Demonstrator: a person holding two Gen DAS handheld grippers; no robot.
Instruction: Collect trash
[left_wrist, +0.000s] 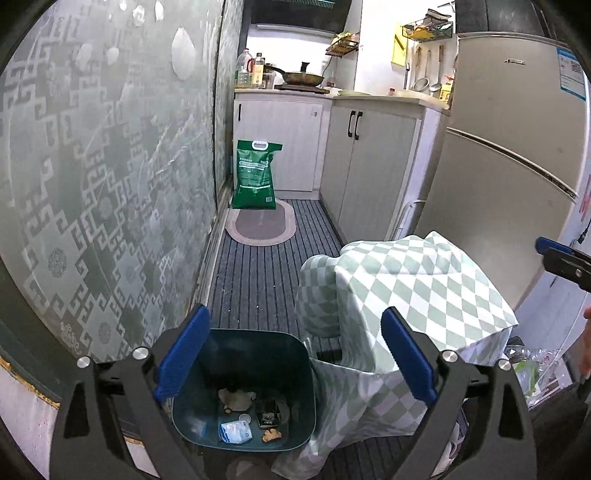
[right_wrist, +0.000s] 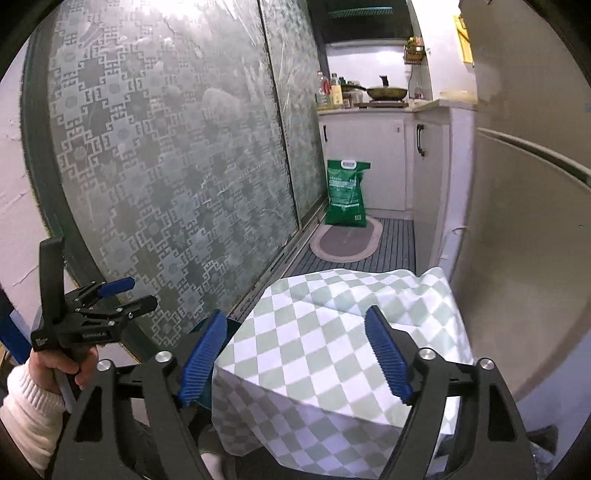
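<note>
Left tongs (left_wrist: 295, 363) spread wide, nothing between the pads, hanging right above the bin (left_wrist: 243, 391). Right tongs (right_wrist: 295, 360) spread too, empty, poised over the checked cloth (right_wrist: 332, 332).

Bin down on the floor mat (left_wrist: 258, 266), teal, open-topped, tucked against the cloth's left edge, glass door (left_wrist: 103, 184) just to the bin's left. Trash (left_wrist: 236, 431) already lying at the bin's bottom: a blue-and-white wrapper, a crumpled pale wad, some dark scraps. Green sack (left_wrist: 255, 173) standing well beyond the bin, at the far cabinets. Fridge (left_wrist: 509, 166) beyond the cloth, on the side away from the bin.

No loose trash visible outside the bin from here; clear bags (left_wrist: 532, 369) peeking out right of the cloth, contents hard to read.

Risks now. Cloth drooping beside the bin's rim: a low reach likely to snag fabric and drag it along, or tip the bin. Tight squeeze between door and cloth, so a wide swing near the bin could knock the glass. Light wrappers apt to slip from hard pads and land beside the bin rather than inside.
</note>
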